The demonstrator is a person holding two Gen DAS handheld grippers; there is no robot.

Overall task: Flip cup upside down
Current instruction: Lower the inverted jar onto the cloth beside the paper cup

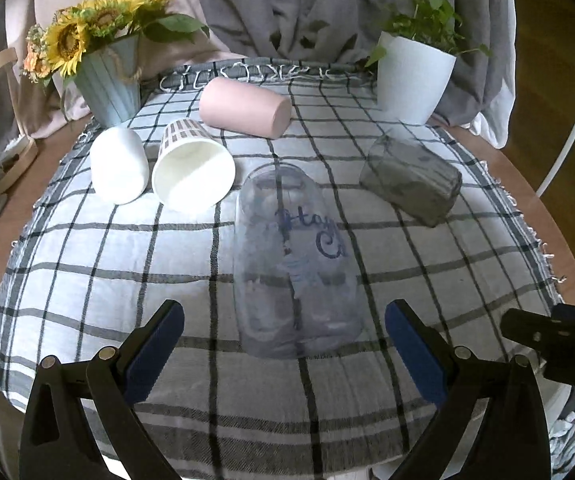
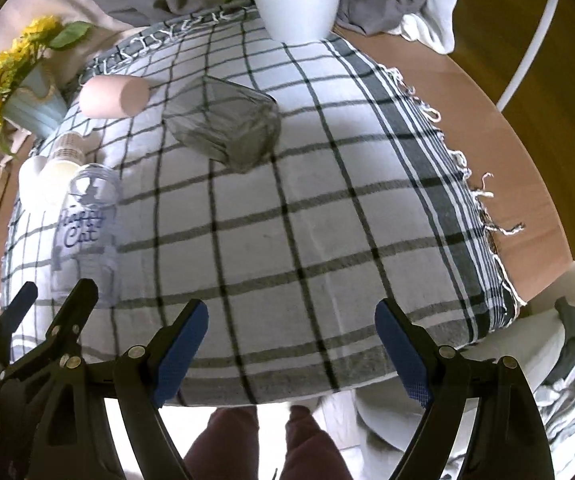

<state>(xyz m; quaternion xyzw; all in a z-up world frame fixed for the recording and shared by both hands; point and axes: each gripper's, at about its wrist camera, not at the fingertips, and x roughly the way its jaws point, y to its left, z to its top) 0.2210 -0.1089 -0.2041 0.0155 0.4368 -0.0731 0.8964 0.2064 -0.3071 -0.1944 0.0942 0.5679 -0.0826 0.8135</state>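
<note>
A clear cup with blue "Happy Cat" lettering [image 1: 295,264] stands upside down on the checked cloth, just ahead of my open, empty left gripper [image 1: 285,320]; it also shows at the left of the right wrist view [image 2: 85,232]. A smoky grey glass [image 1: 411,180] lies on its side to the right, also in the right wrist view [image 2: 223,124]. A pink cup [image 1: 245,106], a white paper cup [image 1: 193,172] and a white cup [image 1: 119,166] lie on their sides further back. My right gripper [image 2: 291,322] is open and empty above the cloth's near edge.
A sunflower pot [image 1: 109,80] stands back left and a white plant pot [image 1: 413,80] back right. The checked cloth [image 2: 307,220] covers a round wooden table [image 2: 535,208]. The left gripper's fingers [image 2: 75,300] show at lower left of the right wrist view.
</note>
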